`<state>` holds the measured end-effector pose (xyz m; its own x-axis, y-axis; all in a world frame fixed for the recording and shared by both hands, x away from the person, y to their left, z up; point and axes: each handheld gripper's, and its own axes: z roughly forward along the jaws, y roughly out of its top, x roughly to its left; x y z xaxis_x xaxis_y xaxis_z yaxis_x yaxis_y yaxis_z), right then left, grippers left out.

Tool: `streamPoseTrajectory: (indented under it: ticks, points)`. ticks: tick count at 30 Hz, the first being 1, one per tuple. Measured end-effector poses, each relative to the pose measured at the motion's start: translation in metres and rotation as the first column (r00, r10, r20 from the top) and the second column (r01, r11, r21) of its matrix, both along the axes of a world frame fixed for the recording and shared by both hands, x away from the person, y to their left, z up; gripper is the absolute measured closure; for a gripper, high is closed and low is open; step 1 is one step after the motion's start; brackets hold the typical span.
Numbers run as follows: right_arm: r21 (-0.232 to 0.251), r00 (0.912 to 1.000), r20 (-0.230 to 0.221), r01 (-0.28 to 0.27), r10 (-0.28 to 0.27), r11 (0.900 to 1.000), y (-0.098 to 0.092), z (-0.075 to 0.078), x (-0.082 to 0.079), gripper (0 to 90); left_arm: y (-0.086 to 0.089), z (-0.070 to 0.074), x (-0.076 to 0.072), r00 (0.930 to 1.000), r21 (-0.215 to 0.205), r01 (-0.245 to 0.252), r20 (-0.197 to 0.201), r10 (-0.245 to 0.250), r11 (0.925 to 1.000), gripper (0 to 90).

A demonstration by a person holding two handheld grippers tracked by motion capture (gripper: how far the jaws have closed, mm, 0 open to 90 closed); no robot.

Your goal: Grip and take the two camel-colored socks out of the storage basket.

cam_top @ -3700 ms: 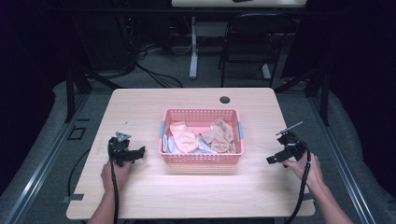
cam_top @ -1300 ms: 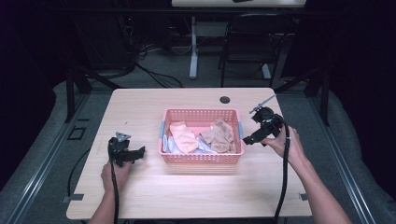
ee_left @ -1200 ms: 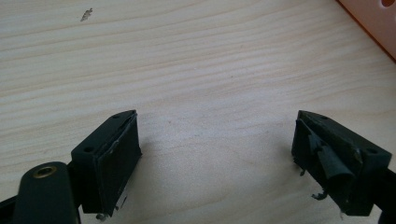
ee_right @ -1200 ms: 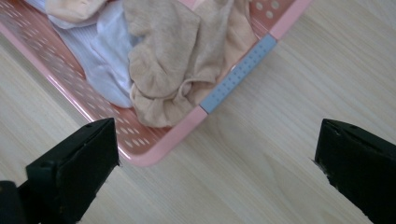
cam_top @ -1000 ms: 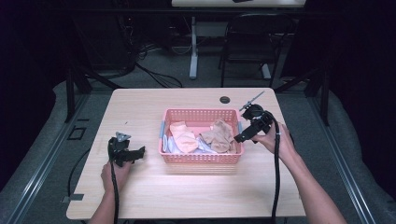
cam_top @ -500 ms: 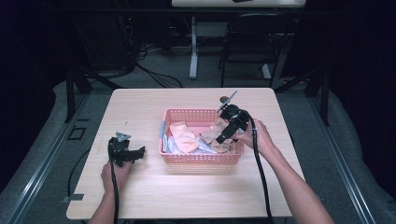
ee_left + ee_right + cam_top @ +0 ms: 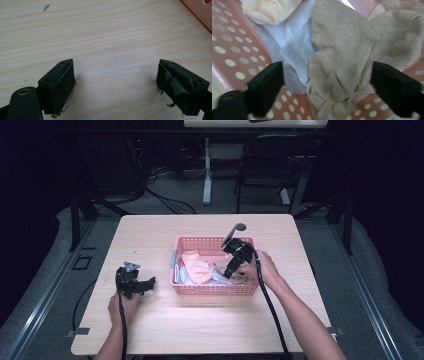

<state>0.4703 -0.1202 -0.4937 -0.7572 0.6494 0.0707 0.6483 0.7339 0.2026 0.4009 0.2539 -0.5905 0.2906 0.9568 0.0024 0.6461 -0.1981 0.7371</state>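
Two wide-apart, just-closing jaws of the right gripper (image 7: 327, 92) straddle the crumpled beige knit sock (image 7: 342, 62) inside the pink perforated plastic basket (image 7: 215, 289) at the counter's middle, so they may pinch the pale blue cloth (image 7: 297, 50) beneath too.

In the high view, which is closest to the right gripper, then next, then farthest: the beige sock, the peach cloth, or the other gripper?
From the right gripper:
1. Beige sock, right under its open jaws, in the pink basket.
2. Peach cloth, toward the basket's left side.
3. Left gripper, on the table outside the basket, at its left.
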Motion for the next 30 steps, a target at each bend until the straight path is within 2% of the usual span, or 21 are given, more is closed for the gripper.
streamPoseTrajectory:
  ticks: [1, 2, 3, 4, 10, 13, 14, 15, 17, 18, 19, 20, 24, 25, 27, 30]
  points:
    - [-0.006, 0.9999, -0.009, 0.005, -0.006, 1.000, 0.001, -0.003, 0.001, 14.9, 0.000, 0.000, 0.000, 1.0000, 0.000, 0.000, 0.000, 0.000, 1.0000, 14.9]
    - [-0.026, 0.9999, -0.011, 0.004, -0.004, 1.000, 0.002, -0.005, 0.002, 17.3, 0.000, 0.000, 0.000, 1.0000, 0.000, 0.000, 0.000, 0.000, 1.0000, 14.9]
    - [-0.025, 0.9999, -0.009, 0.011, -0.012, 1.000, 0.003, -0.009, 0.002, 20.4, 0.000, 0.000, 0.000, 1.0000, 0.000, 0.000, 0.000, 0.000, 1.0000, 14.9]
    - [-0.053, 0.9999, -0.014, 0.008, -0.009, 0.999, 0.005, -0.011, 0.003, 21.4, 0.000, 0.000, 0.000, 1.0000, 0.000, 0.000, 0.000, 0.000, 1.0000, 14.9]
    - [-0.129, 0.9998, -0.009, 0.016, -0.018, 0.992, 0.009, -0.021, 0.007, 34.2, 0.000, 0.000, 0.000, 1.0000, 0.000, 0.000, 0.000, 0.000, 1.0000, 14.9]
    - [-0.150, 0.9992, 0.007, 0.039, -0.039, 0.988, 0.008, -0.025, 0.008, 46.5, 0.000, 0.000, 0.000, 1.0000, 0.000, 0.000, 0.000, 0.000, 1.0000, 14.9]
    - [-0.150, 0.9992, 0.007, 0.039, -0.039, 0.988, 0.008, -0.025, 0.008, 46.5, 0.000, 0.000, 0.000, 1.0000, 0.000, 0.000, 0.000, 0.000, 1.0000, 14.9]
    - [-0.155, 0.9991, -0.005, 0.040, -0.041, 0.987, 0.007, -0.025, 0.009, 57.8, 0.000, 0.000, 0.000, 1.0000, 0.000, 0.000, 0.000, 0.000, 1.0000, 14.9]
    - [-0.140, 0.9988, -0.017, 0.044, -0.047, 0.989, 0.005, -0.026, 0.009, 67.8, 0.000, 0.000, 0.000, 1.0000, 0.000, 0.000, 0.000, 0.000, 1.0000, 14.9]
    - [-0.118, 0.9980, -0.013, 0.060, -0.062, 0.991, 0.004, -0.027, 0.008, 72.4, 0.000, 0.000, 0.000, 1.0000, 0.000, 0.000, 0.000, 0.000, 1.0000, 14.9]
    - [-0.126, 0.9984, -0.021, 0.050, -0.053, 0.991, 0.002, -0.025, 0.008, 75.1, 0.000, 0.000, 0.000, 1.0000, 0.000, 0.000, 0.000, 0.000, 1.0000, 14.9]
    - [-0.110, 0.9982, -0.019, 0.054, -0.057, 0.992, 0.001, -0.025, 0.007, 77.4, 0.000, 0.000, 0.000, 1.0000, 0.000, 0.000, 0.000, 0.000, 1.0000, 14.9]
    - [-0.075, 0.9985, -0.009, 0.054, -0.055, 0.996, -0.003, -0.017, 0.004, 79.8, 0.000, 0.000, 0.000, 1.0000, 0.000, 0.000, 0.000, 0.000, 1.0000, 14.9]
    - [-0.082, 0.9987, -0.013, 0.049, -0.050, 0.995, -0.004, -0.013, 0.003, 79.8, 0.000, 0.000, 0.000, 1.0000, 0.000, 0.000, 0.000, 0.000, 1.0000, 14.9]
    - [-0.054, 0.9982, 0.003, 0.060, -0.060, 0.997, -0.006, -0.007, 0.001, 79.7, 0.000, 0.000, 0.000, 1.0000, 0.000, 0.000, 0.000, 0.000, 1.0000, 14.9]
    - [-0.043, 0.9982, 0.016, 0.058, -0.057, 0.997, -0.010, 0.002, -0.002, 79.1, 0.000, 0.000, 0.000, 1.0000, 0.000, 0.000, 0.000, 0.000, 1.0000, 14.9]
